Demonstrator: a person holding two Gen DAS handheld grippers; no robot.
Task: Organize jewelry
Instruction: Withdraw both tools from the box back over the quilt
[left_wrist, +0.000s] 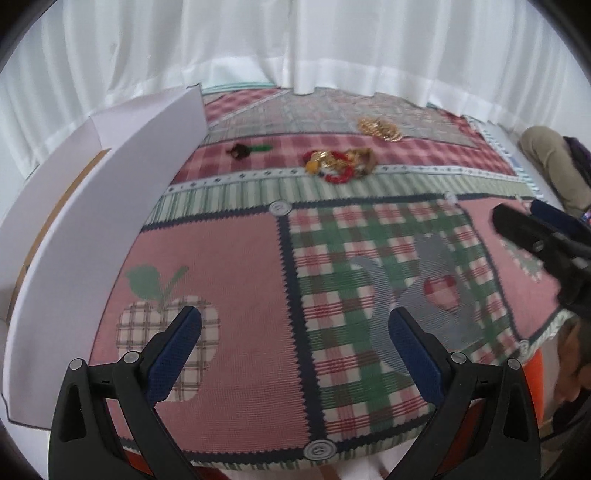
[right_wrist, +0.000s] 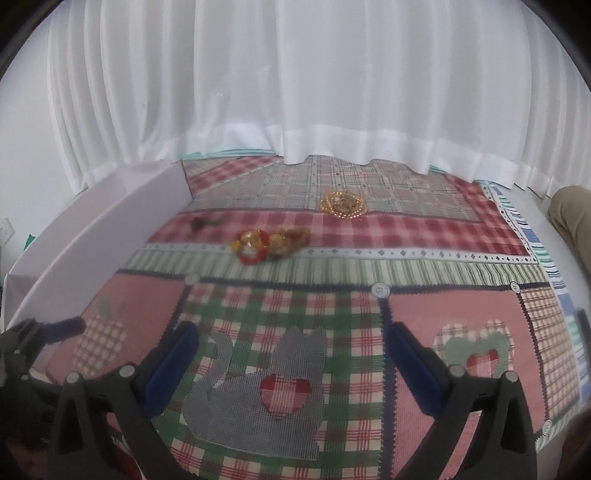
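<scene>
A tangle of red and gold jewelry (left_wrist: 338, 166) (right_wrist: 271, 240) lies on the patchwork cloth, mid-far. A pile of gold chain (left_wrist: 380, 128) (right_wrist: 342, 205) lies farther back to the right. A small dark piece with a green part (left_wrist: 245, 150) (right_wrist: 202, 222) lies to the left. A white box (left_wrist: 110, 206) (right_wrist: 103, 225) stands along the left. My left gripper (left_wrist: 293, 325) is open and empty, low over the near cloth. My right gripper (right_wrist: 291, 339) is open and empty, also near. Each gripper shows at the edge of the other's view (left_wrist: 539, 243) (right_wrist: 40, 332).
A patchwork cloth (left_wrist: 240, 295) (right_wrist: 424, 258) covers the surface. White curtains (left_wrist: 295, 44) (right_wrist: 295, 74) hang behind it. A person's leg in khaki (left_wrist: 550, 162) (right_wrist: 572, 214) is at the far right.
</scene>
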